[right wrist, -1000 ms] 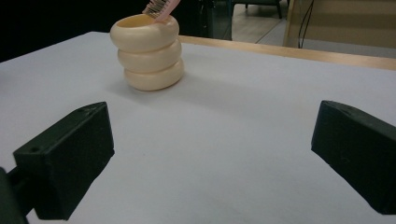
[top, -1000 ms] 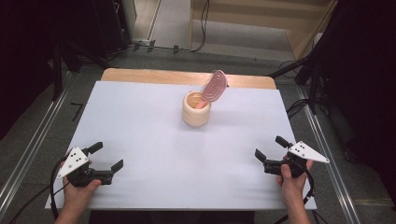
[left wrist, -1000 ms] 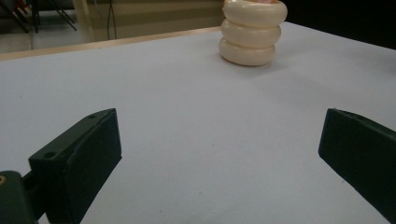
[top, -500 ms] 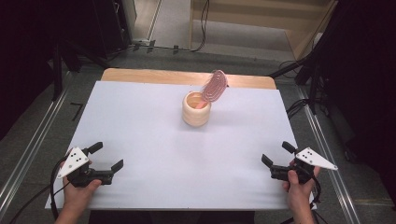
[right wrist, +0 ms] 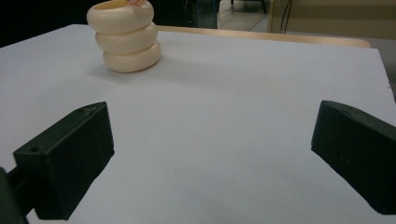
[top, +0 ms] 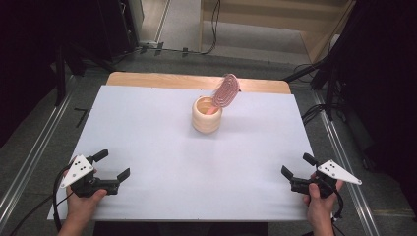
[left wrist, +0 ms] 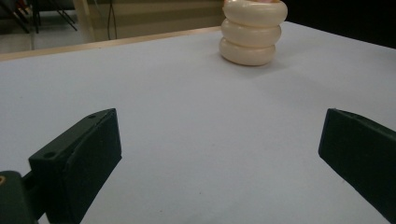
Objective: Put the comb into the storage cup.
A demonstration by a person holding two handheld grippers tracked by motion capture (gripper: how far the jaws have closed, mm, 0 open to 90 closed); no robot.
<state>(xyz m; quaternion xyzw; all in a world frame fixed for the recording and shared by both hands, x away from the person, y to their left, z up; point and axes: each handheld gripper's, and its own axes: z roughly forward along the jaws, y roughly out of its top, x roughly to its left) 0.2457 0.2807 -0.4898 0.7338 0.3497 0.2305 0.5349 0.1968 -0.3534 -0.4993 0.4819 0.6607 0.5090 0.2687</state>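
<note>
both tongs are spread and hold nothing: the left gripper (top: 112, 165) and the right gripper (top: 296, 166) rest near the front corners of the white table (top: 147, 128), well apart from the cream ribbed three-ring holder (top: 206, 114) standing in the far middle. i judge the work is at its start, and the next move calls for a long reach forward to the holder. the high view shows the pink spiral-patterned round paddle (top: 226, 91) leaning out of the holder, while the gripper views cut it off at the rim.

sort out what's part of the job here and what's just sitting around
Part of the job:
- cream ribbed holder of three stacked rings
- pink spiral-patterned paddle standing in it
- left gripper, open
- right gripper, open

Just there:
- white table sheet
- wooden table edge
- floor cables
</note>
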